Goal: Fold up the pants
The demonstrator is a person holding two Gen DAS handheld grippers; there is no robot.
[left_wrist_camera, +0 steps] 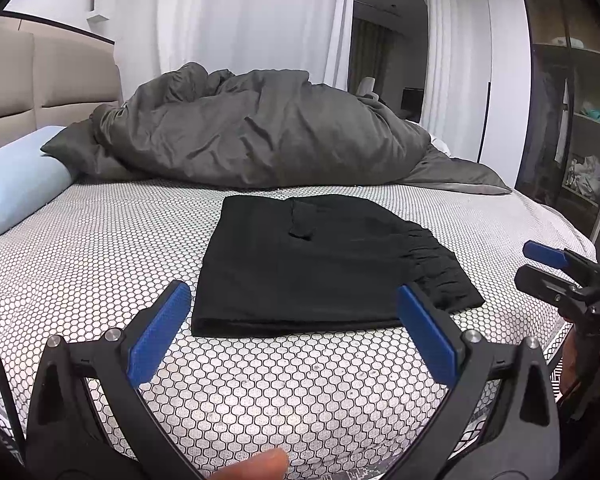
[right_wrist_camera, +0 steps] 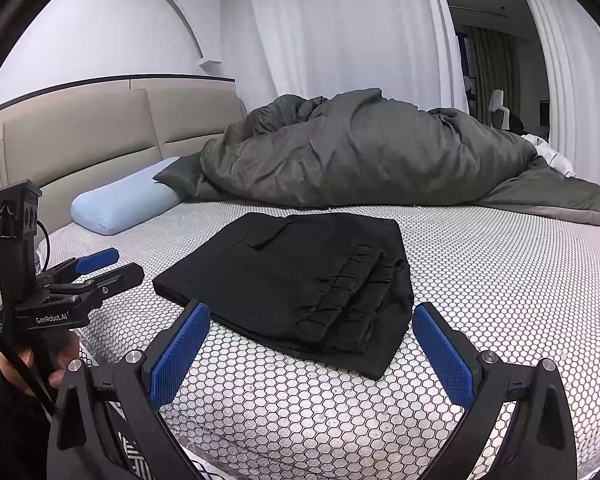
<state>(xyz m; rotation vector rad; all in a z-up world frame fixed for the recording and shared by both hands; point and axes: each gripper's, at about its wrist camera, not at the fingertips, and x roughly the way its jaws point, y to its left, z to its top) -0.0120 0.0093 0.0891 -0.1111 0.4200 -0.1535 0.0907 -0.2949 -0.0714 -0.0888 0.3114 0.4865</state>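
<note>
We are holding the left gripper [left_wrist_camera: 294, 324] and the right gripper [right_wrist_camera: 312, 344] just before the pants [left_wrist_camera: 316, 268], fingers apart and empty, because the pants are lying folded compactly on the bed [left_wrist_camera: 100, 248], seemingly finished.

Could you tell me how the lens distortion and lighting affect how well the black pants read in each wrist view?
Left wrist view: fisheye bends the bed edges and darkens the corners; the pants read as a flat black mass, folds barely visible. Right wrist view: same curvature; the gathered waistband shows faint ridges on the pants. Both are evenly lit, sharp, no glare.
</note>
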